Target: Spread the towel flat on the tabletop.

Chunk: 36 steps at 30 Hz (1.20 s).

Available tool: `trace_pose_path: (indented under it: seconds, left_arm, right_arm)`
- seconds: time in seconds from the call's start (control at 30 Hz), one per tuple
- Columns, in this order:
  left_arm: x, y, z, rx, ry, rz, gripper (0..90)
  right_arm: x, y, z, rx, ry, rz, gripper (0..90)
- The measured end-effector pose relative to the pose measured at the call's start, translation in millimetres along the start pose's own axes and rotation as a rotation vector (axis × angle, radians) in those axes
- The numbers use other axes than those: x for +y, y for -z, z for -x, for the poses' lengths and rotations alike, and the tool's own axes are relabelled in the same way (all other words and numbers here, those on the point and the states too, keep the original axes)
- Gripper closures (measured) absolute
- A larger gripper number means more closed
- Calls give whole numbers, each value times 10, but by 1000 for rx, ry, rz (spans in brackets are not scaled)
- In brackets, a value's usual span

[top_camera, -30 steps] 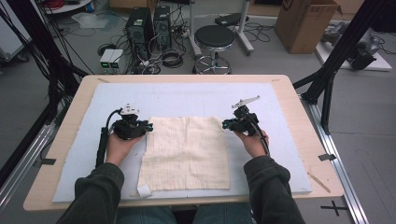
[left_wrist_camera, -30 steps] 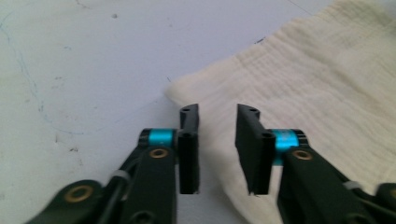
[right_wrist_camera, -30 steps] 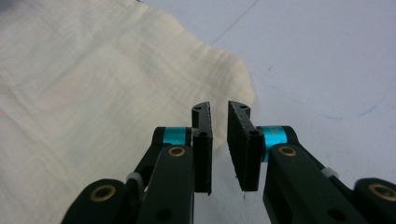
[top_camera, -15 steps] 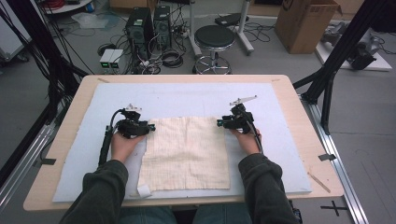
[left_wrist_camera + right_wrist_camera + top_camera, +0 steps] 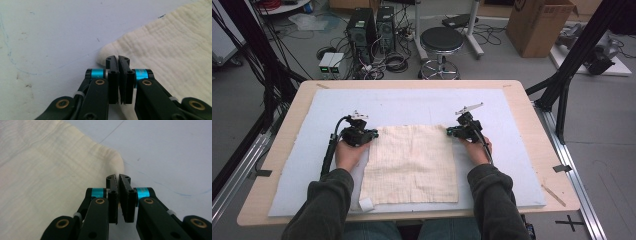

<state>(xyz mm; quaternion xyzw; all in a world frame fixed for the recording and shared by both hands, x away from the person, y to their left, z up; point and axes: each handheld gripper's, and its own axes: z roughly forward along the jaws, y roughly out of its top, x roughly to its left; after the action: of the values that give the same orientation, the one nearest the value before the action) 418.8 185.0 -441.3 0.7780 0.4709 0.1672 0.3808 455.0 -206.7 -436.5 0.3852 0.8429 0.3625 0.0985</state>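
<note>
- High view: cream, square muslin cloth (image 5: 409,162) lies flat on the pale blue worktop (image 5: 412,105); its small white label (image 5: 365,203) is unreadable.
- Left gripper (image 5: 118,58) and right gripper (image 5: 117,177) have just clenched their jaws on the cloth's 2 far corners.

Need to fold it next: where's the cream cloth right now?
High view: cream cloth lies flat on the table's near middle, between left gripper and right gripper.

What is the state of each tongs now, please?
Left tongs: just closed, jaws shut on the far left corner of the cream cloth.
Right tongs: just closed, jaws shut on its far right corner.
</note>
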Motion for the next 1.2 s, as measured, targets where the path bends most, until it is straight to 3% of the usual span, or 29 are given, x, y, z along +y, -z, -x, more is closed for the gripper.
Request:
trace_pose_path:
  seconds: [0.13,0.27,0.43,0.5,0.67,0.8,0.9,1.2]
  left_arm:
    - [80,-32,23,2,-1,20,868]
    - [126,-93,-19,13,6,19,870]
    - [218,-146,-59,9,46,54,868]
    - [233,-159,-68,7,49,40,857]
    - [248,-75,-71,-22,46,58,744]
    - [279,46,-44,-61,42,95,691]
    - [290,147,-7,-94,17,121,677]
    - [293,274,20,-160,-10,146,631]
  right_arm:
    - [26,53,93,-14,-16,2,859]
    - [153,68,150,-50,13,-2,858]
    - [257,57,234,-81,0,-5,856]
    - [252,31,273,-73,-19,-5,820]
    - [227,36,262,-36,-48,0,716]
    - [225,139,213,7,-47,53,663]
    - [222,223,151,30,-25,74,633]
    - [127,364,103,80,-16,134,548]
